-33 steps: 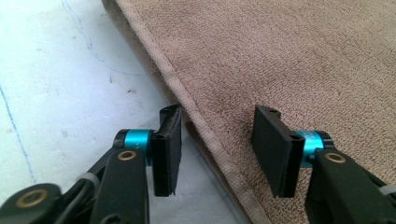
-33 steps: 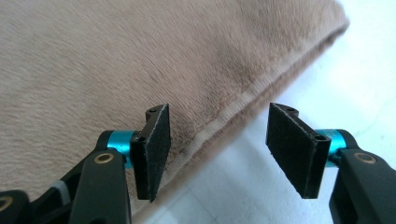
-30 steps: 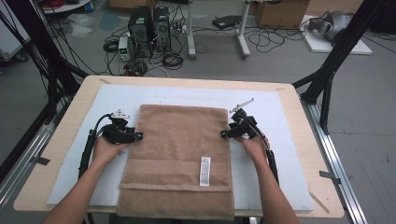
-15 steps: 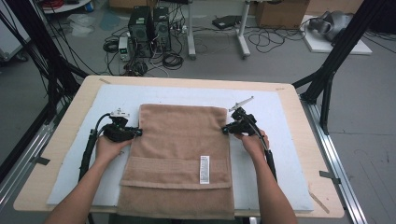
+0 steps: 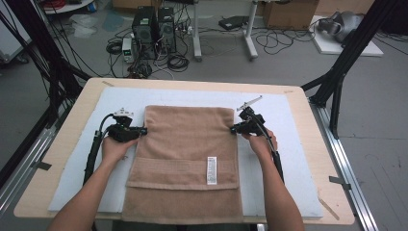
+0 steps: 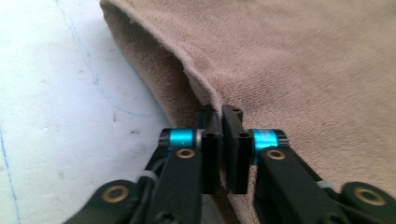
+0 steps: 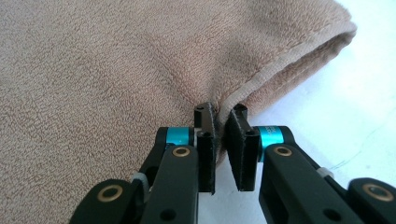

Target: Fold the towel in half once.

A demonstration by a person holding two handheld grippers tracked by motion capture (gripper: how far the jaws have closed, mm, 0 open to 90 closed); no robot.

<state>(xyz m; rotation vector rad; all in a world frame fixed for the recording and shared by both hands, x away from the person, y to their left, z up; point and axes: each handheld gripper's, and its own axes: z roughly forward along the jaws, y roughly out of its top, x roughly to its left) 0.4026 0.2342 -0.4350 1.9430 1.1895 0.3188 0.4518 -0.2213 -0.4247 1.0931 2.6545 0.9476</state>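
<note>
A tan towel (image 5: 187,144) lies folded on the white mat (image 5: 293,159), with a white label (image 5: 210,170) near its front fold, and its front end hangs over the table's near edge. My left gripper (image 5: 143,130) is shut on the towel's left edge (image 6: 205,93), where the hem of the upper layer is pinched between its jaws (image 6: 219,116). On the opposite side, my right gripper (image 5: 233,129) is shut on the right edge (image 7: 261,79); its jaws (image 7: 219,114) pinch the hem. Both hands rest low on the mat.
The mat covers a wooden table (image 5: 38,192) with metal rails along both sides. Black frame posts (image 5: 346,53) rise at the far corners. Beyond the far edge, computer towers (image 5: 154,24) and cables lie on the floor.
Both grippers have slid a little toward the far edge, carrying the towel's upper layer with them. The label and front fold have moved slightly away from me.
</note>
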